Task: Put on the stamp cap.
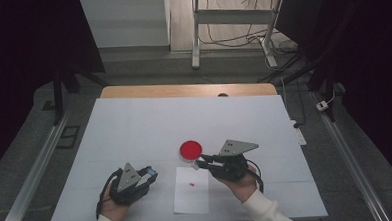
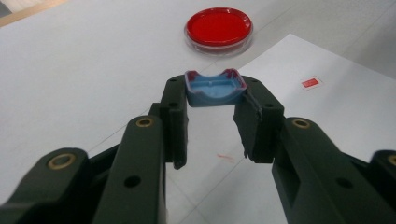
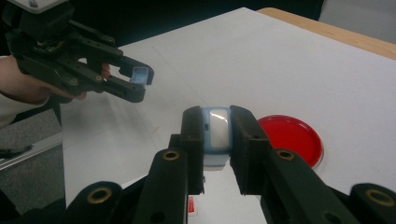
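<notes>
My left gripper (image 2: pixel 215 89) is shut on a small blue cap (image 2: pixel 215 91) with a reddish rim, held above the table; it sits at lower left (image 1: pixel 150 171) in the high view. My right gripper (image 3: pixel 218 116) is shut on a small blue block with a clear window (image 3: pixel 217 134). It hovers just in front of a round red dish (image 1: pixel 191 149), which lies flat on the white table cover (image 1: pixel 134 128). The red dish (image 2: pixel 218 29) is ahead of my left jaws and to the right of my right jaws (image 3: pixel 292 137). The left gripper (image 3: pixel 140 77) also appears at the upper left of the right gripper view.
A white sheet of paper (image 1: pixel 191 196) lies between the two hands, with a small red label (image 1: pixel 191 184) on it; the same red label (image 2: pixel 310 83) lies right of my left jaws. The table's wooden far edge (image 1: pixel 188 90) shows beyond the cover. Desk legs and cables stand behind.
</notes>
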